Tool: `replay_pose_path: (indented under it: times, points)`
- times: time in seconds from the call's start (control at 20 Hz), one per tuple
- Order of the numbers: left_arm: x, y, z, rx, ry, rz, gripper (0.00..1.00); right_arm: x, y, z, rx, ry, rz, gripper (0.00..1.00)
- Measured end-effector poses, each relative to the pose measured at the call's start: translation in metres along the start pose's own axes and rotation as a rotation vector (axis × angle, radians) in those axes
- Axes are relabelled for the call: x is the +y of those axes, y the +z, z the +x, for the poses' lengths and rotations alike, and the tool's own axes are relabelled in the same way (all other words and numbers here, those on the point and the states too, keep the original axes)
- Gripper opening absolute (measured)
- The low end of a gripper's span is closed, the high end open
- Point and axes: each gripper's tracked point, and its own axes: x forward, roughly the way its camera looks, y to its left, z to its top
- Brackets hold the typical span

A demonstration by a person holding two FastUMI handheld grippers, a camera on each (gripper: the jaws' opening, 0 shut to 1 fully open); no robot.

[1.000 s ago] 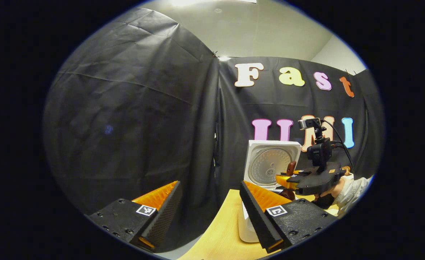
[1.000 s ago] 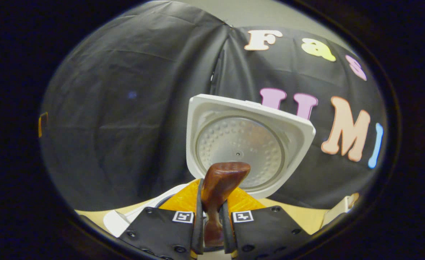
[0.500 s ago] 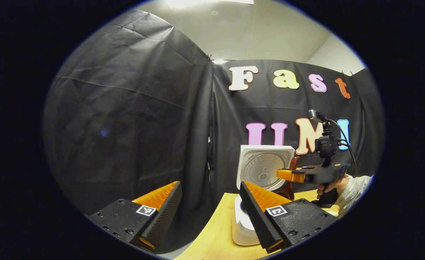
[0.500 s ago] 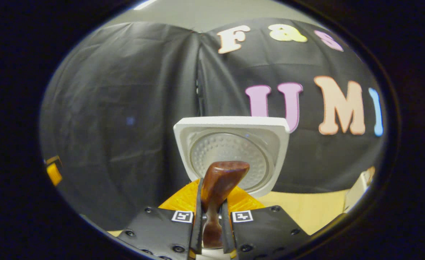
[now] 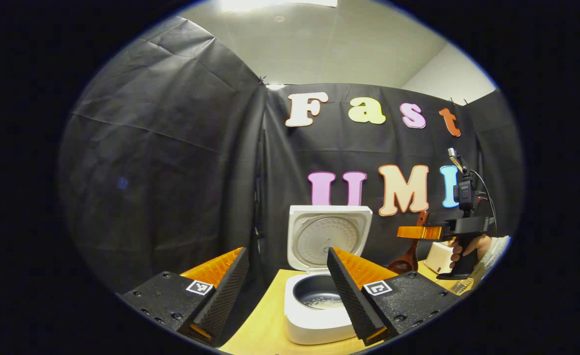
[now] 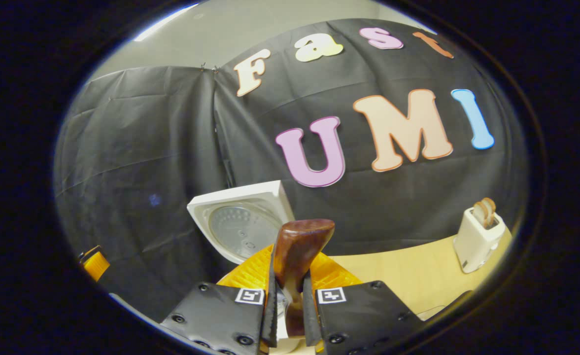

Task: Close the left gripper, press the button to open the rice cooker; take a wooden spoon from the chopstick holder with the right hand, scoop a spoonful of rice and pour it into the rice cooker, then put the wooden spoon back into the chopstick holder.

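In the left gripper view, the left gripper (image 5: 287, 291) gapes wide at bottom centre; the white, lid-up rice cooker (image 5: 319, 305) sits between its fingers.

In the right gripper view, the right gripper (image 6: 288, 296) at bottom centre clamps the brown wooden spoon (image 6: 294, 261); a white chopstick holder (image 6: 478, 240) stands lower right.

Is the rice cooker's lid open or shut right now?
Open. In the left gripper view the rice cooker has its lid standing upright behind the body, underside facing the camera, and the dark inner pot is exposed.

Black-draped recording booth (image 5: 171, 148) with a wooden table (image 6: 418, 281).
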Motion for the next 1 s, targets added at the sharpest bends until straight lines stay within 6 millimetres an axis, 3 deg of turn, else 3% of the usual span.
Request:
replay_pose_path:
  times: [0.6, 1.0]
  points:
    - [-0.106, 0.009, 0.032, -0.013, -0.151, -0.011, 0.92, -0.184, 0.031, -0.097, -0.057, -0.286, -0.009, 0.25]
    - [-0.161, 0.012, 0.040, -0.012, -0.213, -0.001, 0.92, -0.287, 0.023, -0.152, -0.039, -0.445, 0.004, 0.24]
